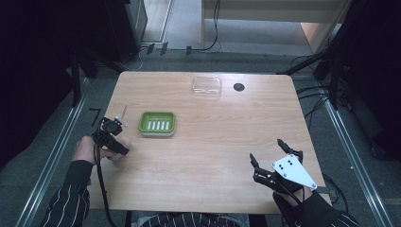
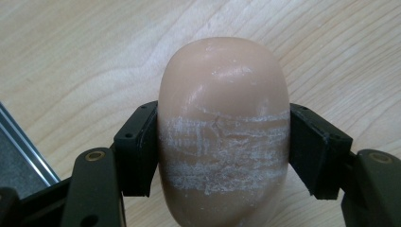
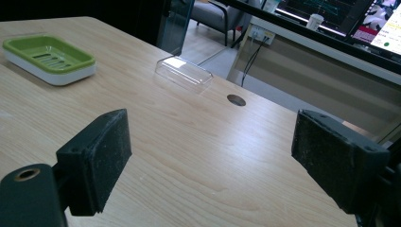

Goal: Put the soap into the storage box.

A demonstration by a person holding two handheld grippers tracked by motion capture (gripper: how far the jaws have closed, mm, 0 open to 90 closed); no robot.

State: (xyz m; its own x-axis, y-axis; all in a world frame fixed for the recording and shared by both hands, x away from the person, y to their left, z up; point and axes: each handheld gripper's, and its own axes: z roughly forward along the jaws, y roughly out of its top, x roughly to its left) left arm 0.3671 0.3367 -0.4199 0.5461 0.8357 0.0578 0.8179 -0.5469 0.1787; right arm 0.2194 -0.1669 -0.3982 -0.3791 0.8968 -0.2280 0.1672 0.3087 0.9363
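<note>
Soap bar [image 2: 223, 137], pinched across its scuffed waist by the left gripper [image 2: 222, 151] at the table's [image 1: 213, 142] nine o'clock edge, looks hard, light and slippery. Right gripper [image 1: 267, 152], spread, holds nothing.

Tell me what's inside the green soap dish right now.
The green soap dish holds nothing: its slotted drain tray is bare. The soap bar is clamped in the left tool. What lies under the slots is hidden.
</note>
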